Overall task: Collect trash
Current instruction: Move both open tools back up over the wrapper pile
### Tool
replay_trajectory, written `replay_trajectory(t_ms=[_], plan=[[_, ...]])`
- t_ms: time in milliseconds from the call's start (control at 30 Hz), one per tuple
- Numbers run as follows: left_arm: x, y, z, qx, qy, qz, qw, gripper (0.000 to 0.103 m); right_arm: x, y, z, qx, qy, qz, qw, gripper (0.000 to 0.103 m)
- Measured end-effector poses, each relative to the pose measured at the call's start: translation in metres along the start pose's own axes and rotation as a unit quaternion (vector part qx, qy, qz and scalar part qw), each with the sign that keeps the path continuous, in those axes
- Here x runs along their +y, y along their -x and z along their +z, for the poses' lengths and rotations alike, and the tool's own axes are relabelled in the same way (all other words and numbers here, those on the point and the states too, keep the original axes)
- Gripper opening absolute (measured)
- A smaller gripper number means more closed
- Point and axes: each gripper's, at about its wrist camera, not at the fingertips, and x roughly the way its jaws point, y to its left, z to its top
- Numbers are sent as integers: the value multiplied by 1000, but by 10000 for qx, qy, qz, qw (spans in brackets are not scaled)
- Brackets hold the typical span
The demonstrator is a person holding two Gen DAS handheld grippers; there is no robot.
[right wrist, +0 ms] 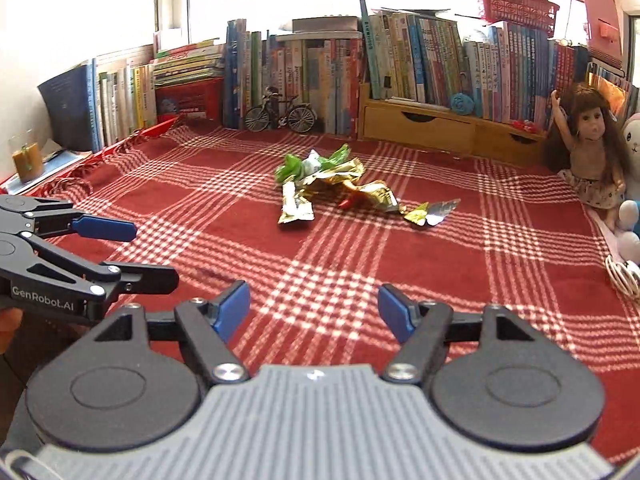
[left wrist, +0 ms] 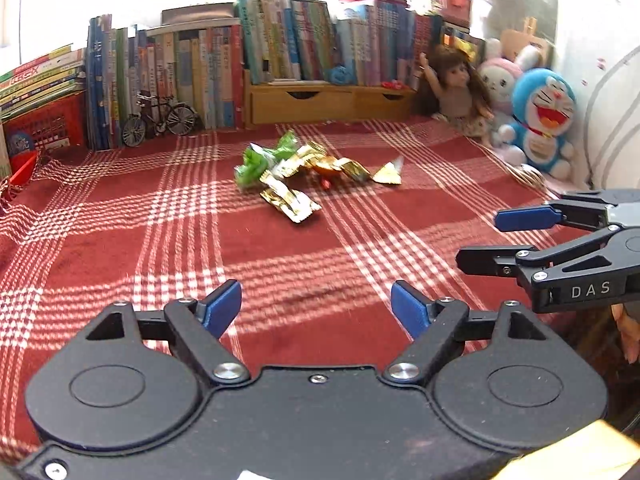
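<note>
Here both tools hover over a red plaid cloth (left wrist: 100,216) with nothing between their fingers. The left gripper (left wrist: 316,306) has its blue-padded jaws spread wide, and the right gripper (right wrist: 314,306) is spread just as wide; in the left wrist view the right one also shows at the right edge (left wrist: 478,240), its fingers parted and pointing leftward. The trash, a heap of crumpled wrappers (left wrist: 304,174), lies on the cloth well ahead of both tools, apart from either: green wrappers (right wrist: 304,166) at the far left of the heap, gold foil wrappers (right wrist: 340,186) through its middle, one flattened gold piece (right wrist: 296,208) nearest the tools, and a small gold-and-silver scrap (right wrist: 432,210) off to the right. Beyond the heap, a row of books (right wrist: 320,68) stands along the back, with a model bicycle (right wrist: 280,116) and a wooden drawer unit (right wrist: 432,128) before it. A doll (right wrist: 588,148) and a blue plush toy (left wrist: 540,120) sit far ahead to the right.
</note>
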Motion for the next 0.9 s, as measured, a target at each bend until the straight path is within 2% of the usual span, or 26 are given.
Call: replay_trajectory(t_ms=[200,400,567,900], plan=[[12,-56,26,-41,357,376,9986,81,-41,-50,18,140,-523,-275,9982,82],[19,-106,46,20,652,425,9970,81,-79,-101,30,373,-902,-713,9927,83],[18,-142,56,79,727,584,9956,81,-92,-138,38,483,-835,-1128,9889,83],[20,-183,62,256,861,825,9925,78,-105,-186,59,594,-977,-1170,9865,83]])
